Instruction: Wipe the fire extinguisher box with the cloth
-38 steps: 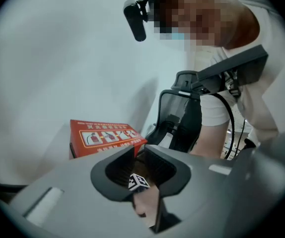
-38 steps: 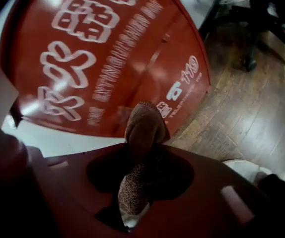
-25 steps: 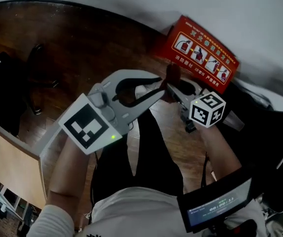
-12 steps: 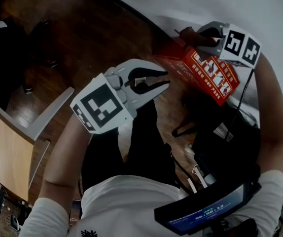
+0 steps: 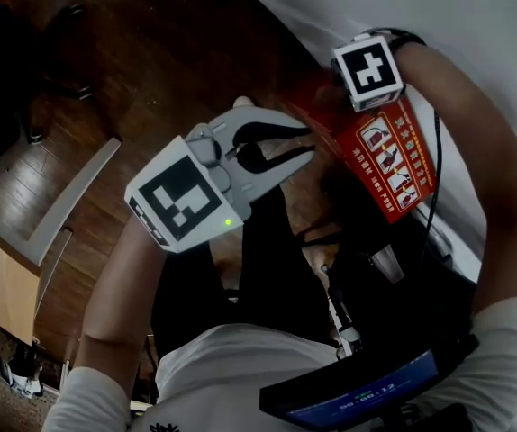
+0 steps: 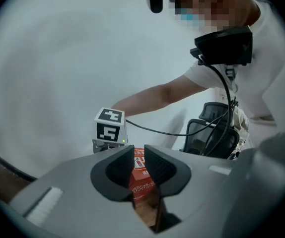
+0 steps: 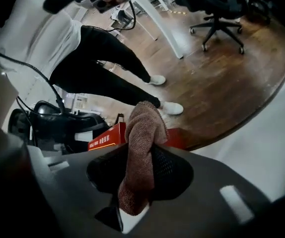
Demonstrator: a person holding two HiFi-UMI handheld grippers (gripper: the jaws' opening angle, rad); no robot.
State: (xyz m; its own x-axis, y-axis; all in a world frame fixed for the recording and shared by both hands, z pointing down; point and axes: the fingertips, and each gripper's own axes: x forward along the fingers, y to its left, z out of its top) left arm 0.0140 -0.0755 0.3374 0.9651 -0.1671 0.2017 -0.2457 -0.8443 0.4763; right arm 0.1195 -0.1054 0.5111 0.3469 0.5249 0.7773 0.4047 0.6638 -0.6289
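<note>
1. The fire extinguisher box (image 5: 392,158) sits right of centre in the upper half of the head view. It is a red box with white picture panels, set slantwise where the dark wood floor (image 5: 150,79) meets the white wall (image 5: 484,25).
2. The right gripper (image 7: 141,150) is reached out to the upper left end of that box. In the head view its marker cube (image 5: 367,70) covers the jaws.
3. In the right gripper view its jaws are clamped on a brown cloth (image 7: 142,133). The cloth is bunched between the black pads, with a rounded fold sticking out past the tips and a tail hanging below them.
4. In that same view the red edge of the box shows right behind the cloth, in the middle of the frame. I can't tell whether cloth and box are touching.
5. The left gripper (image 5: 305,147) hangs at the centre of the head view, left of the box and apart from it.
6. Its jaws stand only a narrow slit apart with nothing between them. In the left gripper view the red box shows through that slit at lower centre.
7. A black cable (image 5: 436,151) runs along the outstretched right arm.
8. An office chair (image 7: 222,9) stands on the wood floor at the upper right of the right gripper view.
</note>
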